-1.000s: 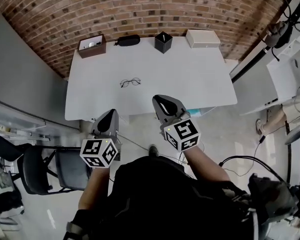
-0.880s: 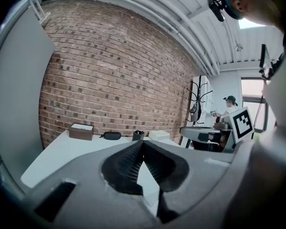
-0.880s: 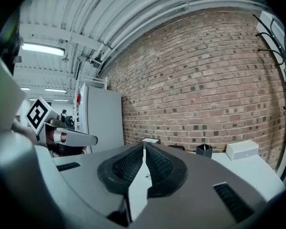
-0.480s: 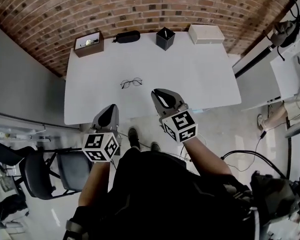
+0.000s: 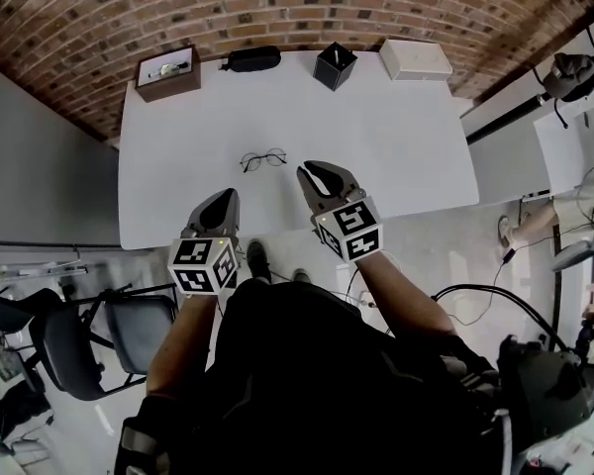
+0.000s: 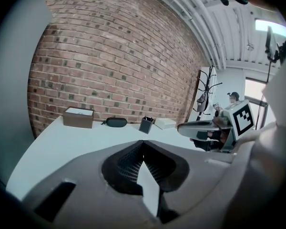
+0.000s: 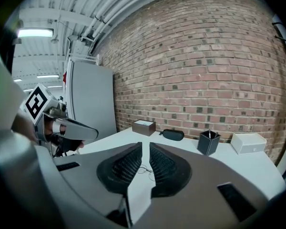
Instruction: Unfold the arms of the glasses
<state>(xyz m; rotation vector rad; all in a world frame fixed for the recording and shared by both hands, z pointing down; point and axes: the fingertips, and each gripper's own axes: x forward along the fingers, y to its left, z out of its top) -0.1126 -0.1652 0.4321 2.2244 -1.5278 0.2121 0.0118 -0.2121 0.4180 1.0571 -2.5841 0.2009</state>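
Note:
Thin wire-framed glasses (image 5: pixel 261 158) lie on the white table (image 5: pixel 396 146), left of its middle, with the arms folded as far as I can tell. My left gripper (image 5: pixel 224 196) hovers over the table's near edge, short of the glasses and slightly left; in its own view the left gripper (image 6: pixel 143 142) has its jaws shut and empty. My right gripper (image 5: pixel 315 169) is to the right of the glasses and apart from them. The right gripper (image 7: pixel 145 145) shows a narrow gap between its jaws, with the glasses (image 7: pixel 146 169) seen through it.
Along the table's far edge by the brick wall stand a brown box (image 5: pixel 166 71), a black glasses case (image 5: pixel 252 58), a black pen holder (image 5: pixel 335 65) and a white box (image 5: pixel 416 58). A black chair (image 5: pixel 89 334) is on the floor at the left.
Both grippers have moved forward from the floor side to above the table's near edge, closer to the glasses. The right jaws have parted slightly. The left jaws stay shut.

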